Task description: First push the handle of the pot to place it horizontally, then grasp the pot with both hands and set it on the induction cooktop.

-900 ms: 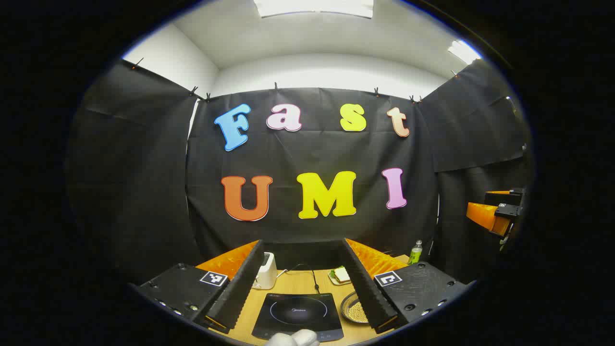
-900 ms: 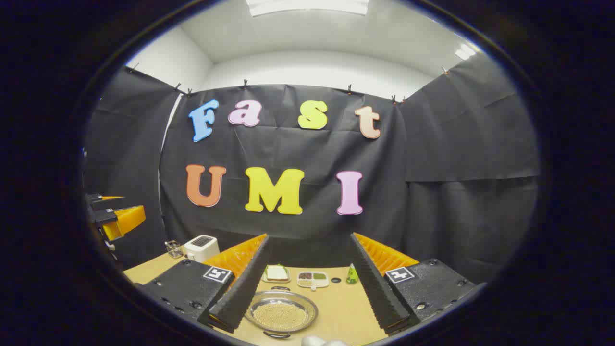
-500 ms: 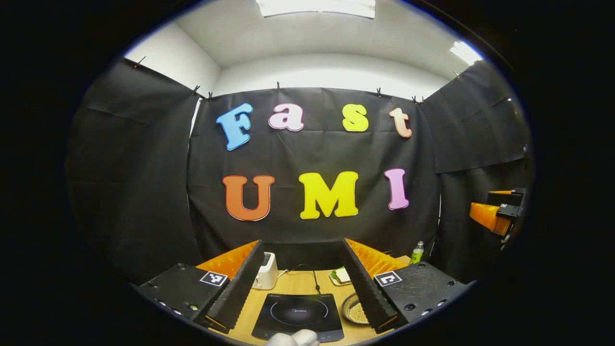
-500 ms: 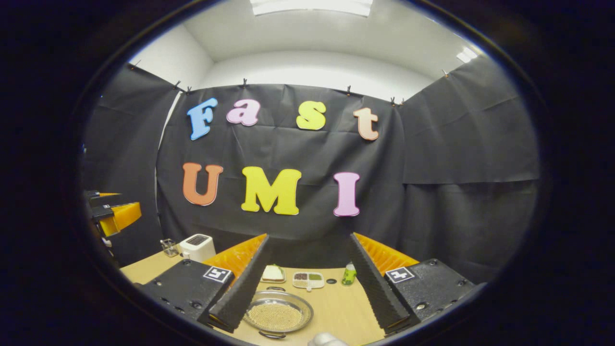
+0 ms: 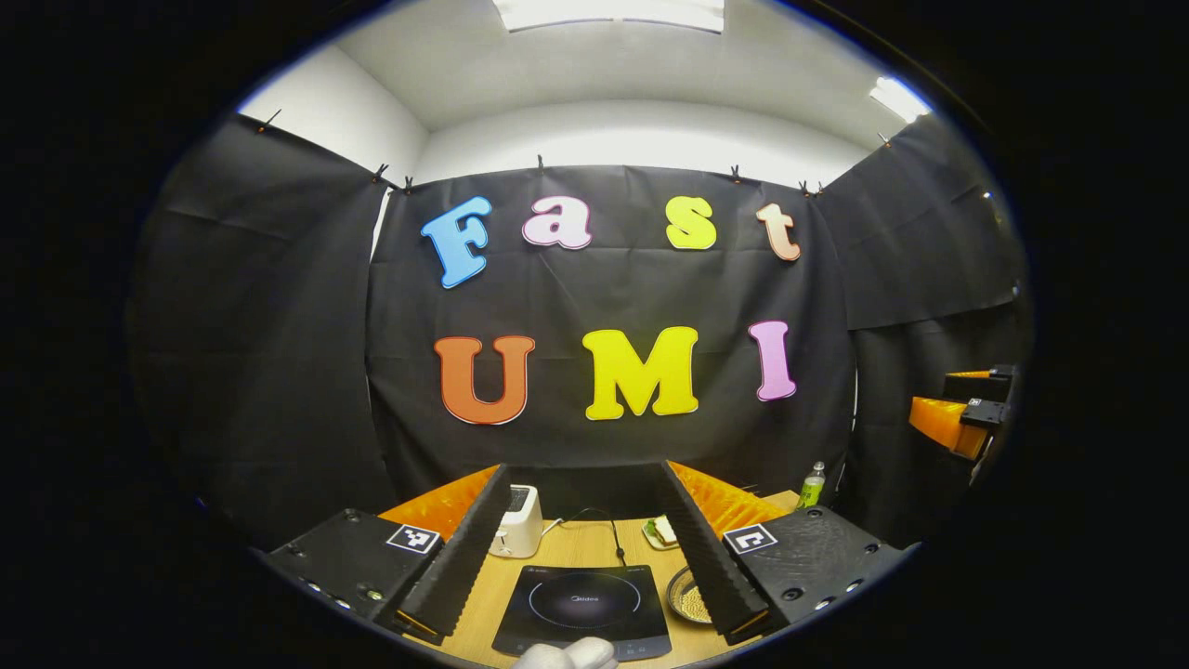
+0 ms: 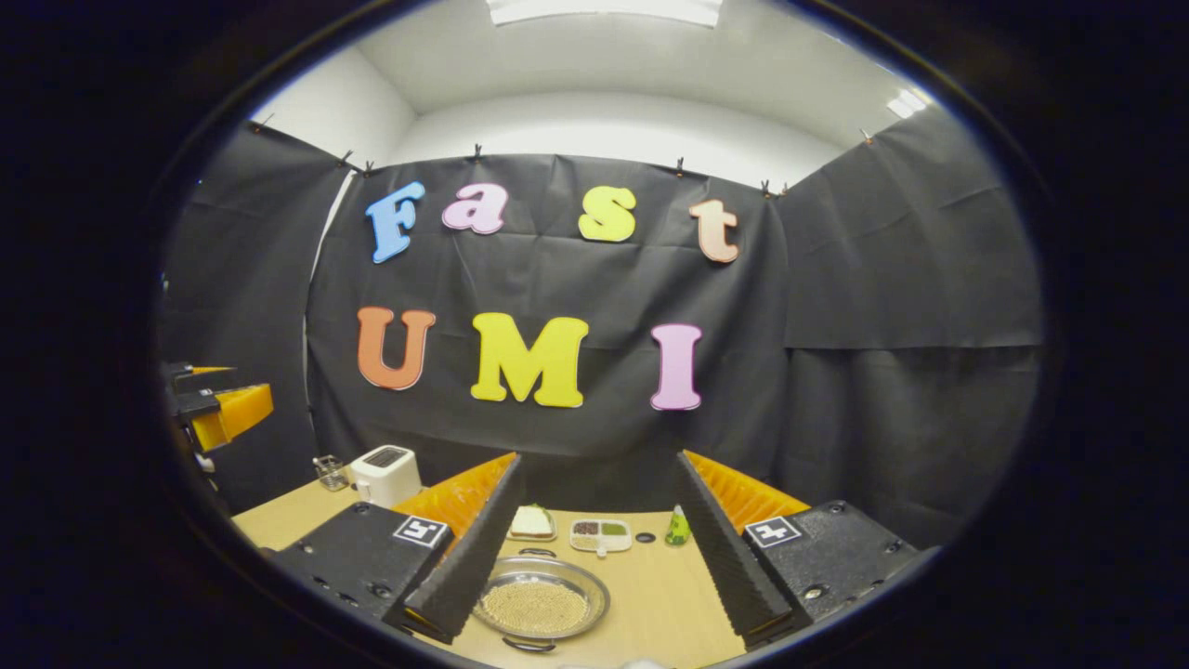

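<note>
Tipping both cameras slightly down since a second ago, I hold the left gripper [image 5: 581, 581] and right gripper [image 6: 594, 581] spread apart and empty, the pot [image 6: 541, 606] lower centre, beside the induction cooktop [image 5: 583, 621], handles untouched.

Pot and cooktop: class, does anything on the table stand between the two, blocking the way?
Nothing visible does. In the left gripper view the pot sits on the table just right of the cooktop, partly hidden by that gripper's own finger. The toaster and sandwich plate stand farther back, clear of the path.
</note>
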